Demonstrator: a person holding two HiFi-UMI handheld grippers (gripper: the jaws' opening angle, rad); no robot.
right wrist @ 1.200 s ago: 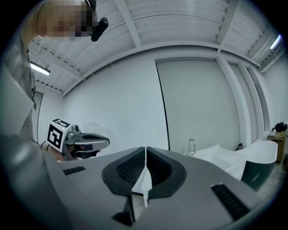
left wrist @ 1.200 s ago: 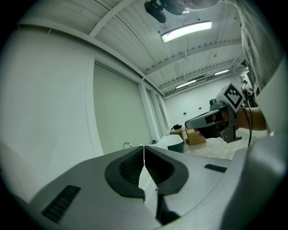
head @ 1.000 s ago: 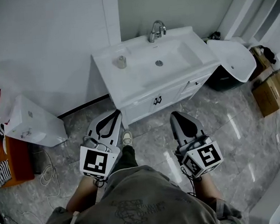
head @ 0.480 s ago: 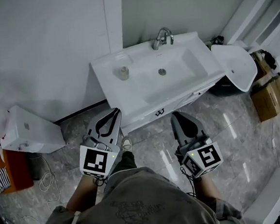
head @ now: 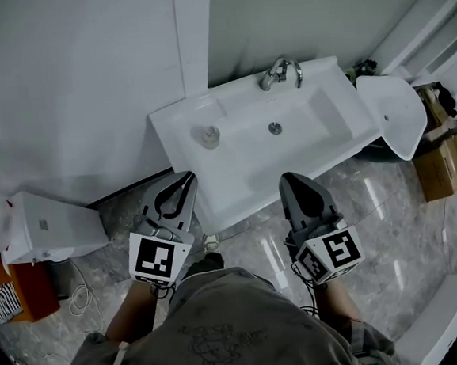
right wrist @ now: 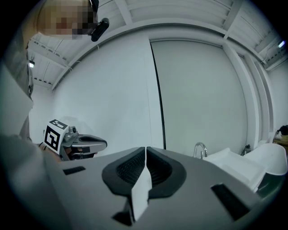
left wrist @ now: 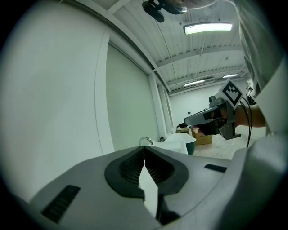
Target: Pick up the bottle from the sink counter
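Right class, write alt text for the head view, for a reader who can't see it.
Seen from above, a person holds the left tool and right tool, both shut and empty, before a white sink counter. A small bottle stands left of the basin, untouched.

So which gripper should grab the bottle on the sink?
Left, probably. The bottle stands at the left of the sink counter, nearly ahead of the left gripper; the right gripper is farther across.
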